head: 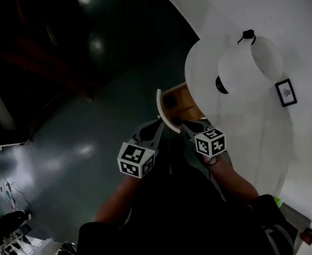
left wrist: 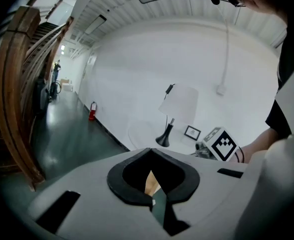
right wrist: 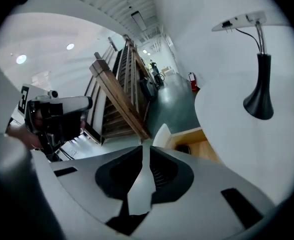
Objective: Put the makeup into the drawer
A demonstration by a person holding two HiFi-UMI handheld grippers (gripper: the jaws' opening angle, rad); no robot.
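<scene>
Makeup apparently stowed already: nothing between the closed jaws of left gripper point(head: 156, 127) or right gripper point(head: 187, 127), only a dark shape point(right wrist: 182, 148), too dim to identify, inside the open wooden drawer with white front point(head: 163, 110) just ahead of both. Probably left: pushing that drawer closed.

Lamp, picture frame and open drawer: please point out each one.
lamp point(head: 246, 68), head view, on its white shade.
picture frame point(head: 286, 92), head view, on the frame's middle.
drawer point(head: 187, 109), head view, on its wooden inside.
</scene>
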